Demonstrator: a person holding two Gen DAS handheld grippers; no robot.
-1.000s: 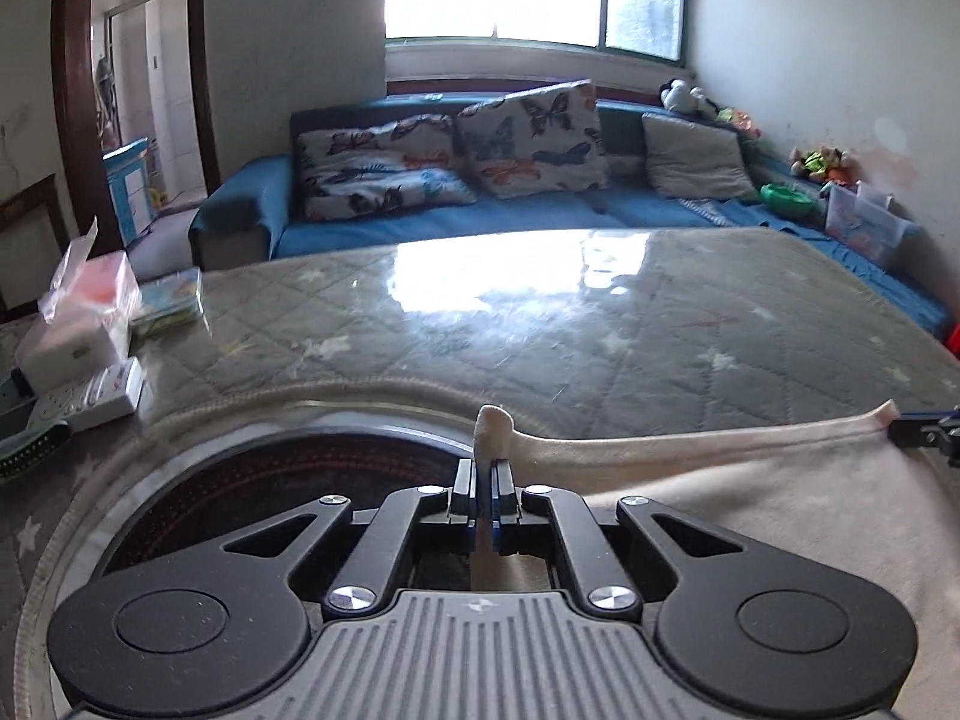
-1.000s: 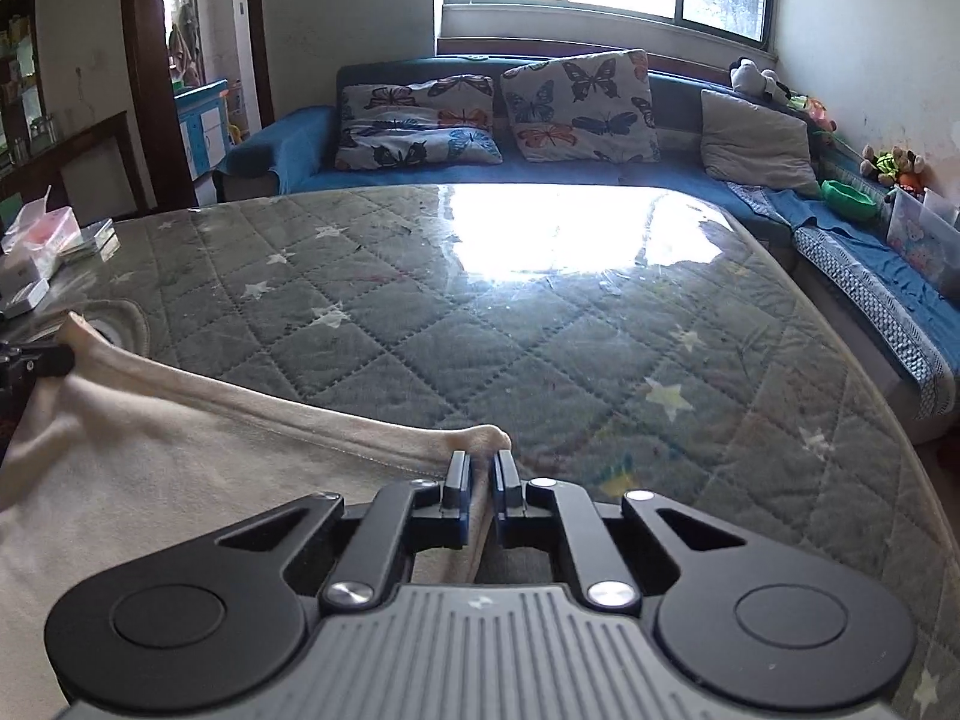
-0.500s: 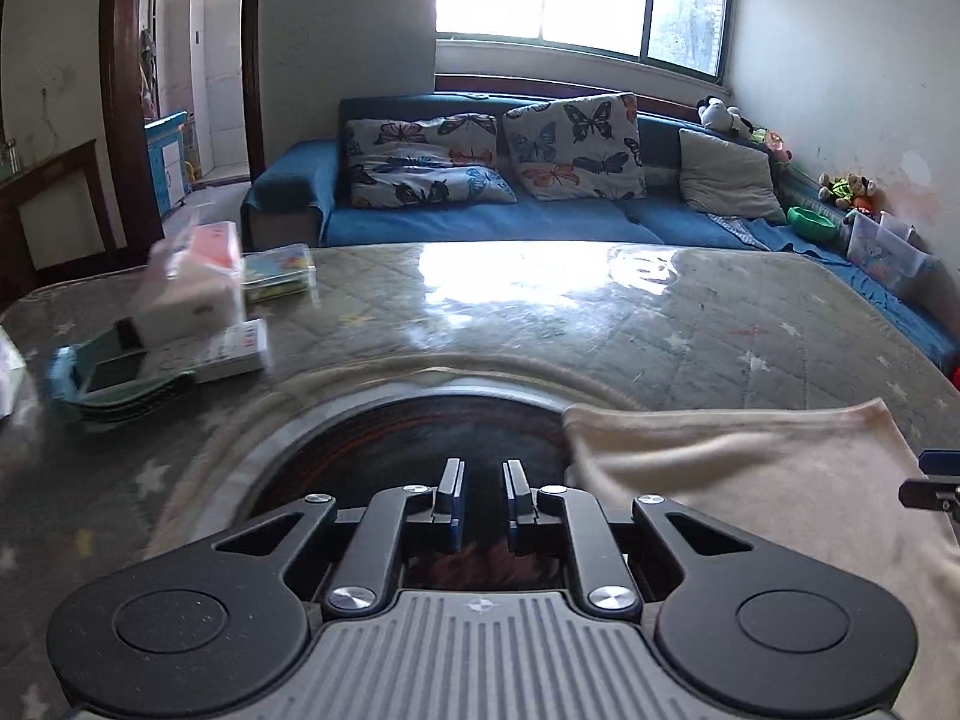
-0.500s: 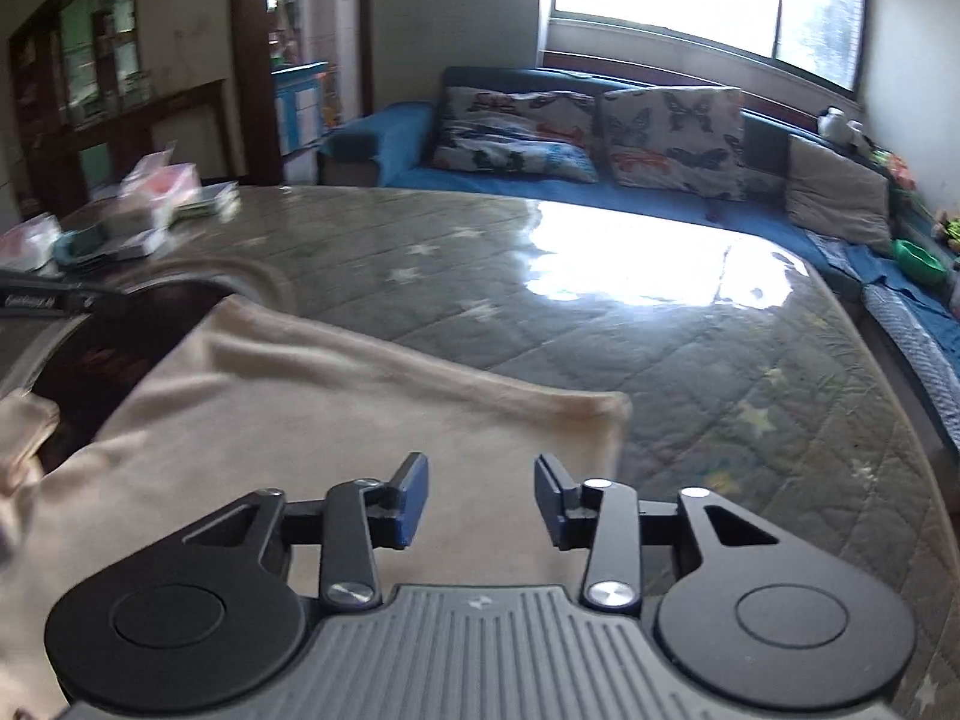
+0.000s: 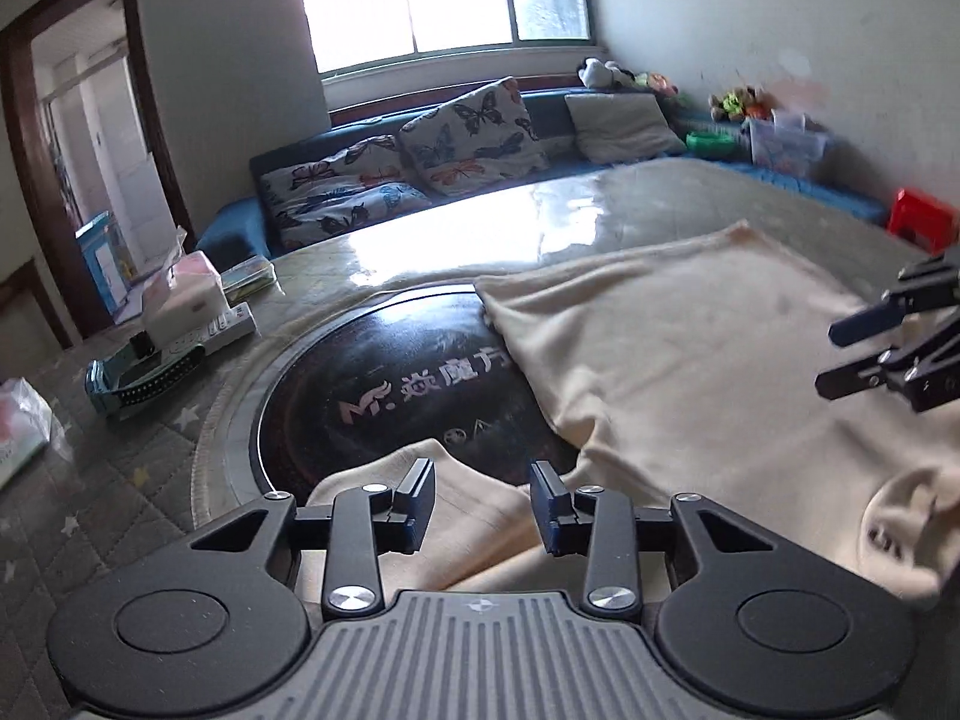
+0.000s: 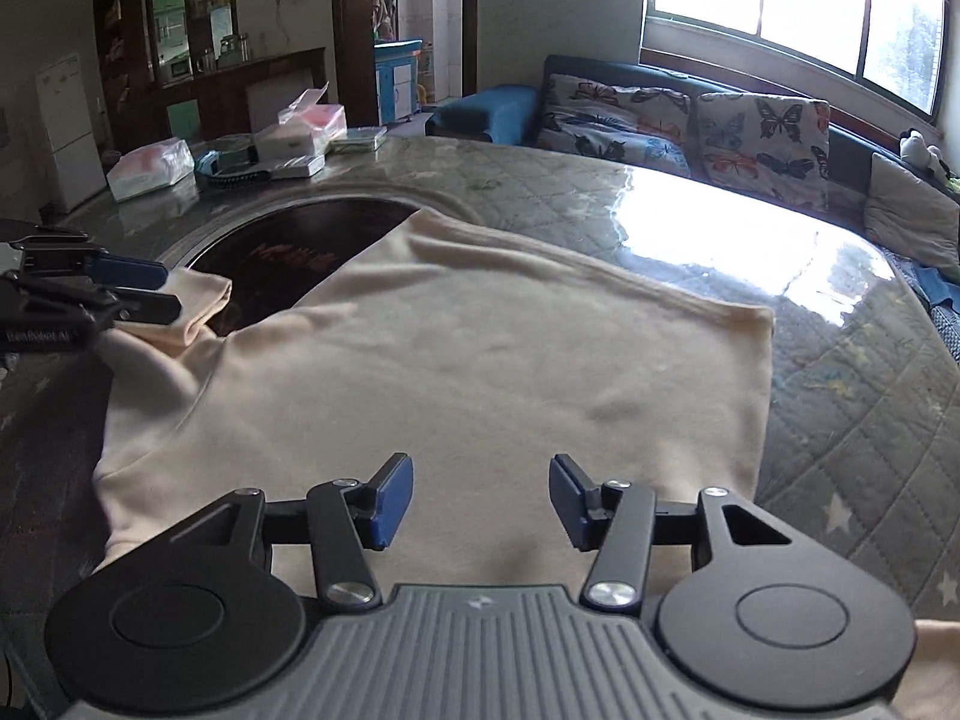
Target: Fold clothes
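Both tongs spread, empty — left gripper [image 5: 482, 501] above sleeve [image 5: 474, 516], right gripper [image 6: 482, 501] over cream shirt [image 6: 480, 372]; far hem flat, bare quilted table [image 6: 840, 408] beyond.

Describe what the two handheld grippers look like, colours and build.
Both the left gripper and the right gripper look alike: black linkage arms with silver screws, round black discs either side, a ribbed grey body, and blue pads on the fingers. White lettering, unreadable, marks the left one's side.

Both wrist cameras look low and close across the cream garment [image 5: 690, 360] [image 6: 480, 372], each facing the sofa [image 5: 252, 228] [image 6: 486, 111].
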